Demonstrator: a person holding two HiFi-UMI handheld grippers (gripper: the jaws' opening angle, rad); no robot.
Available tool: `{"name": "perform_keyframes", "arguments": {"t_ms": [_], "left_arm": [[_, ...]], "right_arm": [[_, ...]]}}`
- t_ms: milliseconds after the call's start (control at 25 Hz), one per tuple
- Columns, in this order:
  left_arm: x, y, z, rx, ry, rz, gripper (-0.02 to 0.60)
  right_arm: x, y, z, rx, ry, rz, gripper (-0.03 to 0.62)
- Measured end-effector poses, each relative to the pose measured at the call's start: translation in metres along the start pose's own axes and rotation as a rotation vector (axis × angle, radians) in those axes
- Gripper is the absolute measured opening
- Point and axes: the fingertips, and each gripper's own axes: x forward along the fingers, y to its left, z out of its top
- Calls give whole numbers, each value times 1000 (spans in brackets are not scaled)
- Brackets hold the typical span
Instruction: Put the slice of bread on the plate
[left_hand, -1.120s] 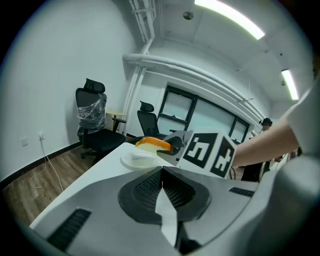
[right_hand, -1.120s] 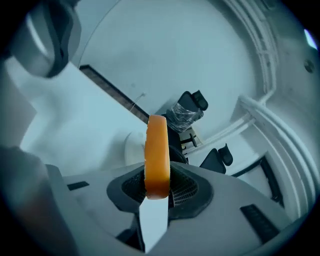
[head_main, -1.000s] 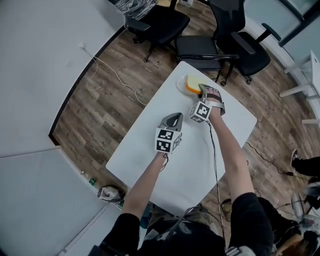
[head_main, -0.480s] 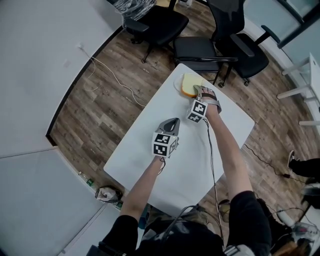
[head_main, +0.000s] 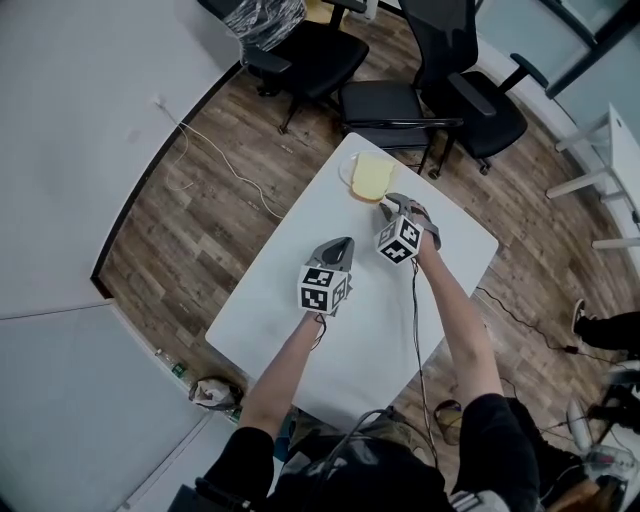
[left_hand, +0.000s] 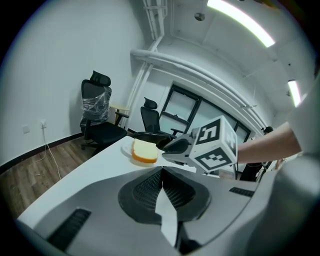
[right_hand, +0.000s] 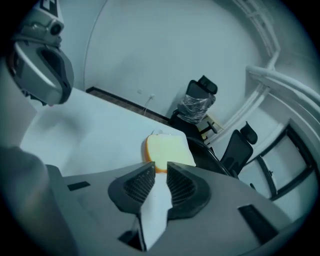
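A slice of bread (head_main: 370, 176) lies flat on a white plate (head_main: 345, 170) at the far corner of the white table (head_main: 300, 330). My right gripper (head_main: 392, 203) hangs just short of the slice, apart from it. Its jaws are closing with a narrow gap and nothing between them. In the right gripper view the bread (right_hand: 170, 150) lies just beyond the right gripper (right_hand: 160, 167). My left gripper (head_main: 345, 243) hovers shut and empty over mid-table. From the left gripper (left_hand: 161, 170) the bread (left_hand: 144, 151) shows ahead, with the right gripper (left_hand: 172, 146) beside it.
Two black office chairs (head_main: 400, 100) (head_main: 300, 50) stand right behind the table's far corner, close to the plate. A white cable (head_main: 220, 150) trails over the wooden floor at the left. The plate sits near the table's edge.
My right gripper let go of the bread and drew back from it toward me. The slice now lies free on the plate. The left gripper stayed put.
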Motion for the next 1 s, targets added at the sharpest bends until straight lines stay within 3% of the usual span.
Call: {"name": "perform_keyframes", "arguments": {"t_ms": [40,120,360,520,680,840,1000], "left_arm": [[-3,-2,2,4,-6,1,8],[-12,-6,8,18,-22,4,8],[-74,-34,25,95,-103,27,8],[-126,-71,27,157,-118,34,8],[-182,-116,33,201,-168,29,6],[-227,-155,32,173,-207,-5,8],[-260,-183,19,226,-209,-24,8]], "right_arm": [[-13,0,1,61,-31,-18,54],[-44,-1,3,195,-100,-45,6],[-178,15,-3,633,-293,-81,6],[-267,45,-24,877,-342,-85,6],[-348,71,-43,978,-401,-123,6],[-412,94,-46,988,-450,-167,6],[-451,115,-35,976,-496,-177,6]]}}
